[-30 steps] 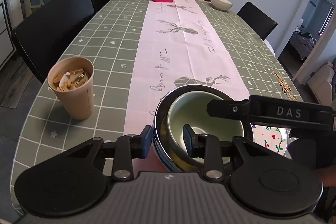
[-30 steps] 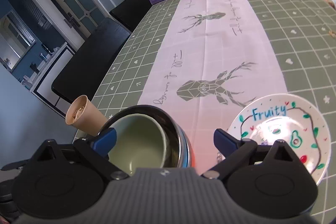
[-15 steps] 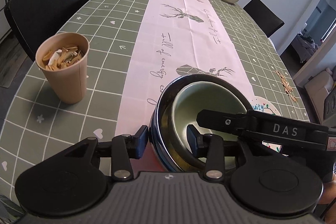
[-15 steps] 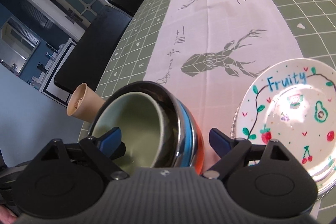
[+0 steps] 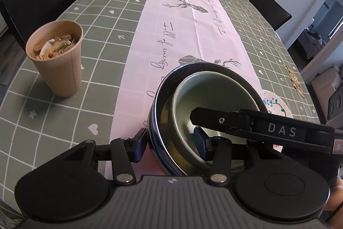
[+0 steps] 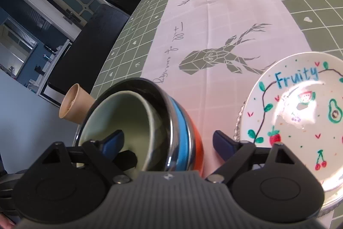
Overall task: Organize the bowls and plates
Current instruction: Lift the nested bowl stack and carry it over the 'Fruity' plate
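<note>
Where fingers (image 5: 201, 143) overlap: bowl stack (image 5: 205, 87) base unseen.

My left gripper (image 5: 169, 143) is matte black with blue pads, silver pivot screws and a ribbed grey housing. My right gripper (image 6: 166, 143) matches it, its finger lettered "DAS" in white.

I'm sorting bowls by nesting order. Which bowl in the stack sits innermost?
The pale green bowl: it nests inside the shiny steel bowl, whose rim rings it, with blue and orange bowls beneath.
</note>
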